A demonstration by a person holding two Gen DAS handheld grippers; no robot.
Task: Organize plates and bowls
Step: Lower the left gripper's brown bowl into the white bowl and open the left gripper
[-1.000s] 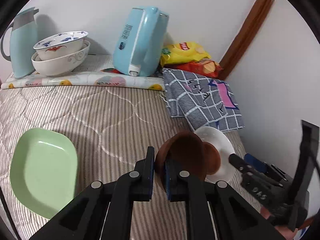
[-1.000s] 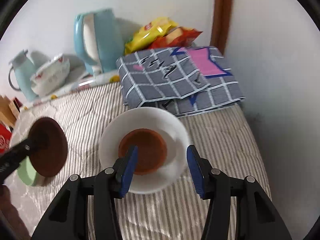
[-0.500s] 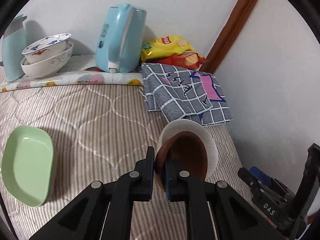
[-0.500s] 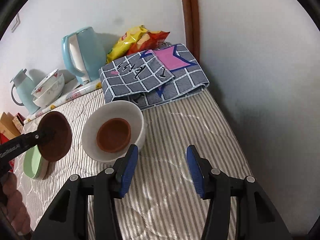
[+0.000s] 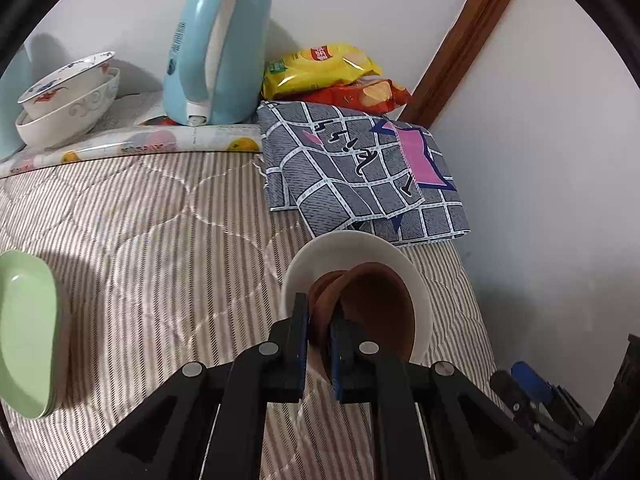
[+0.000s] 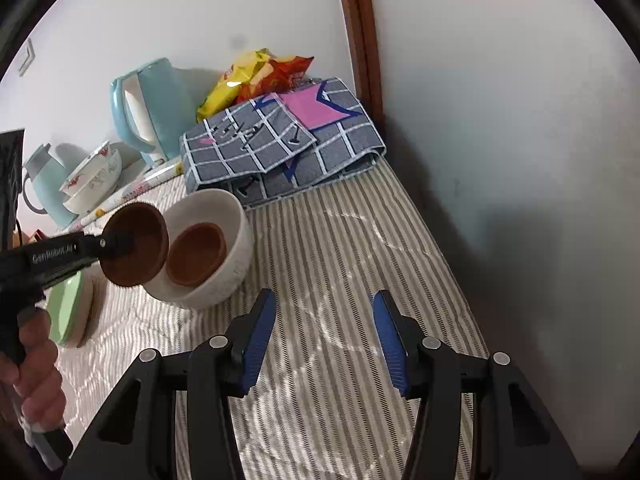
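While the left gripper (image 5: 320, 334) pinched the rim of a small brown bowl (image 5: 380, 312), it held that bowl tilted over the white bowl (image 6: 208, 252), which sat on the striped bedcover (image 6: 340, 260) with a second brown bowl (image 6: 196, 254) inside. Couldn't quite tell if the two brown ones touched. Right gripper (image 6: 324, 334) hung spread apart with nothing in it, just off to the side. Green plates (image 5: 28, 336) sat further left, stacked patterned bowls (image 5: 68, 104) by the blue kettle (image 5: 216, 52).
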